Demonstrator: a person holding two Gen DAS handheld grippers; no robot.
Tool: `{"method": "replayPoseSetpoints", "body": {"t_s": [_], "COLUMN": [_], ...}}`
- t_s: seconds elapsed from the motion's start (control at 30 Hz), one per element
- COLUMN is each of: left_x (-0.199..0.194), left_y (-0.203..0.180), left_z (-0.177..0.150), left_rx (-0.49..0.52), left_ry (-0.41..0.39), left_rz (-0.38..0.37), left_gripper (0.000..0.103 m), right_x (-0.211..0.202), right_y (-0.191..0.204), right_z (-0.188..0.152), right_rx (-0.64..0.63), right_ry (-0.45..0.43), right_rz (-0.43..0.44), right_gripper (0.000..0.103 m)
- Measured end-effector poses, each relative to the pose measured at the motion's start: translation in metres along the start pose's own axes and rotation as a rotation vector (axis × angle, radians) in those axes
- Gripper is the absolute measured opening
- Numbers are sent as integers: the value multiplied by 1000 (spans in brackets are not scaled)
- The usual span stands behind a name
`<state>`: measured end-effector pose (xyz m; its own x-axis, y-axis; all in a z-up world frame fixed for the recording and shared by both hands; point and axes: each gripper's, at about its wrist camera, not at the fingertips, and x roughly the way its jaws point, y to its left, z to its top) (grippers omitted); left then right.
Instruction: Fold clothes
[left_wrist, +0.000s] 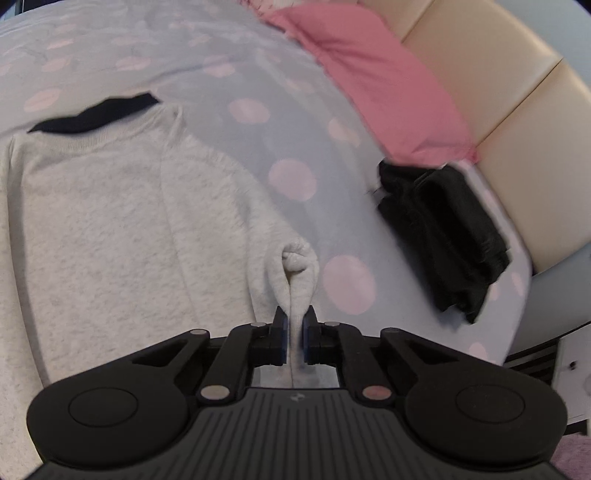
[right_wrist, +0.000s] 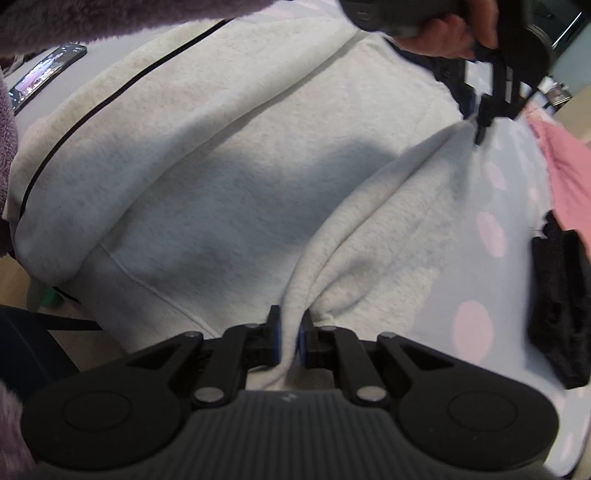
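A light grey sweatshirt (left_wrist: 110, 221) with a dark collar (left_wrist: 96, 114) lies flat on a pale sheet with pink dots (left_wrist: 291, 177). My left gripper (left_wrist: 294, 321) is shut on a raised fold of its sleeve, which bunches just ahead of the fingertips. In the right wrist view the sweatshirt (right_wrist: 221, 184) fills the middle, and my right gripper (right_wrist: 290, 325) is shut on a ridge of the same sleeve lower down. The ridge runs up and right to the left gripper (right_wrist: 480, 129), held by a hand (right_wrist: 443, 37).
A folded black garment (left_wrist: 443, 236) (right_wrist: 557, 306) lies on the sheet to the right. A pink pillow (left_wrist: 376, 74) rests against a cream padded headboard (left_wrist: 498, 74). A phone (right_wrist: 44, 74) lies at the far left, beside a fluffy purple sleeve (right_wrist: 110, 18).
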<state>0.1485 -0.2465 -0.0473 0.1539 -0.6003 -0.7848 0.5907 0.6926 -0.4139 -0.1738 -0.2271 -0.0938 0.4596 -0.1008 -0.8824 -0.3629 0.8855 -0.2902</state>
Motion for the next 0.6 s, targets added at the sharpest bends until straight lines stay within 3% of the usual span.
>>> {"method": "replayPoseSetpoints", "body": {"t_s": [0.17, 0.27, 0.6], "left_x": [-38, -55, -7], "left_y": [15, 35, 111], "left_z": [2, -3, -34], "left_rx": [-5, -12, -93], "left_ry": [-26, -30, 30], "left_rz": [-44, -17, 76], "left_gripper": [5, 5, 5], "right_x": [-32, -41, 16], "right_y": [-1, 6, 27], "right_z": [1, 10, 27], "right_rx": [-24, -47, -28], "right_ry": [-28, -62, 12], "right_rz": [-47, -21, 98], "right_gripper": [10, 10, 11]}}
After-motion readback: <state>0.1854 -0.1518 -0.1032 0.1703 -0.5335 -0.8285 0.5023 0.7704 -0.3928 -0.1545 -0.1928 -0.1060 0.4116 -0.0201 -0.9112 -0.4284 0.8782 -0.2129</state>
